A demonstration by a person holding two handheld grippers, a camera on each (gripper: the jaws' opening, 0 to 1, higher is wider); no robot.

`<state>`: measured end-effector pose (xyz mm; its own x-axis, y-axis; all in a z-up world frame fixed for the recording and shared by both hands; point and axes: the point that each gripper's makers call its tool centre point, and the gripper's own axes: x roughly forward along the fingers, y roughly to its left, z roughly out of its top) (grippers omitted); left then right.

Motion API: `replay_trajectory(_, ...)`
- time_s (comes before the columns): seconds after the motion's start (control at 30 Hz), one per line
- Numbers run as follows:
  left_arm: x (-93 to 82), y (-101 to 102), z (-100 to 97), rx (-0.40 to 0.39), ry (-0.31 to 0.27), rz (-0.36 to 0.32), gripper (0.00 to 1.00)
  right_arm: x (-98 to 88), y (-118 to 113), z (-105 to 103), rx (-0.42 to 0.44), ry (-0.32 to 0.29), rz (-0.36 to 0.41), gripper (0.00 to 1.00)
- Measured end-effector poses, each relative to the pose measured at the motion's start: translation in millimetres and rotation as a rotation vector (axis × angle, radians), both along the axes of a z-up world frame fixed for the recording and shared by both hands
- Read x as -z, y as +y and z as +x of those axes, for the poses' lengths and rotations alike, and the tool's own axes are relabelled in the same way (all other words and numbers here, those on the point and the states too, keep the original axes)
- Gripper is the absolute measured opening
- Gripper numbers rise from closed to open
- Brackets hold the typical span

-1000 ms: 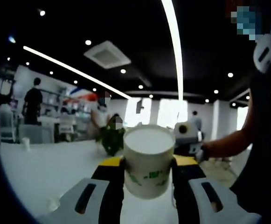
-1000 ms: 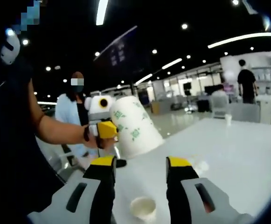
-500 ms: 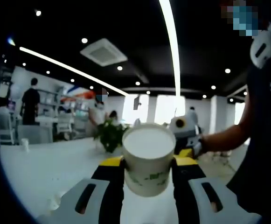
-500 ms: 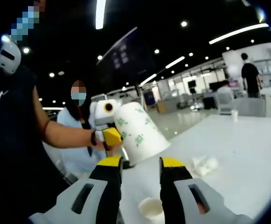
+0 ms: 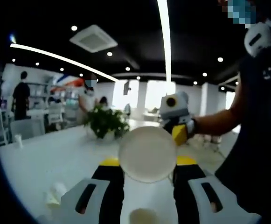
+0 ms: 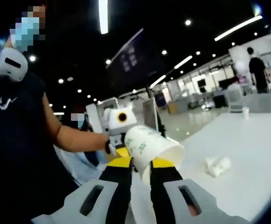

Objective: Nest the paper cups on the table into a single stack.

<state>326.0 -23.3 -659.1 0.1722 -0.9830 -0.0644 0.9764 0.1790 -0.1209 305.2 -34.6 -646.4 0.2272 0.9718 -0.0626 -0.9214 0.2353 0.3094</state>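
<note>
A white paper cup (image 5: pixel 147 154) with green leaf print is seen tipped on its side in mid-air above the table, its open mouth turned toward the left gripper view; in the right gripper view the printed wall (image 6: pixel 151 146) is shown slanting down to the right. A second cup (image 5: pixel 143 217) is seen upright on the table below it, mouth up.

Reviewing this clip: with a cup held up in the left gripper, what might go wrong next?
1. The held cup is tipped on its side, mouth outward, and pinched by the left gripper on thin paper walls; it may crush or slip.
2. The second cup stands low on the table, partly cut off; aligning the two could miss.
3. The right gripper sits close under the held cup and may bump it.
</note>
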Motion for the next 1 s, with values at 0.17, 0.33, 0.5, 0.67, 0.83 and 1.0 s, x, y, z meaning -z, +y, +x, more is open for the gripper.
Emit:
replay_trajectory(0.17, -1.0, 0, -0.7, 0.0, -0.004, 0.003, 0.37, -3.8, 2, -5, -0.024, -0.006, 0.01, 0.06)
replay_trajectory(0.33, 0.6, 1, 0.1, -0.007, -0.01, 0.031, 0.4, -6.7, 10, -17, -0.077, -0.026, 0.0, 0.0)
replay_trajectory(0.5, 5.0, 5, 5.0, -0.034, -0.01, 0.063, 0.47, -7.6, 11, -15, -0.075, -0.039, -0.021, 0.0)
replay_trajectory(0.67, 16.2, 16, 22.1, -0.128, 0.023, 0.126, 0.64, -7.1, 7, -7, -0.048, -0.042, -0.079, 0.0)
replay_trajectory(0.83, 22.0, 30, 35.7, -0.224, 0.037, 0.163, 0.8, -11.4, 4, -4, -0.043, -0.054, -0.152, 0.0)
replay_trajectory(1.0, 35.8, 55, 47.3, -0.337, 0.032, 0.24, 0.89, -19.5, 1, -1, -0.054, -0.098, -0.27, 0.0)
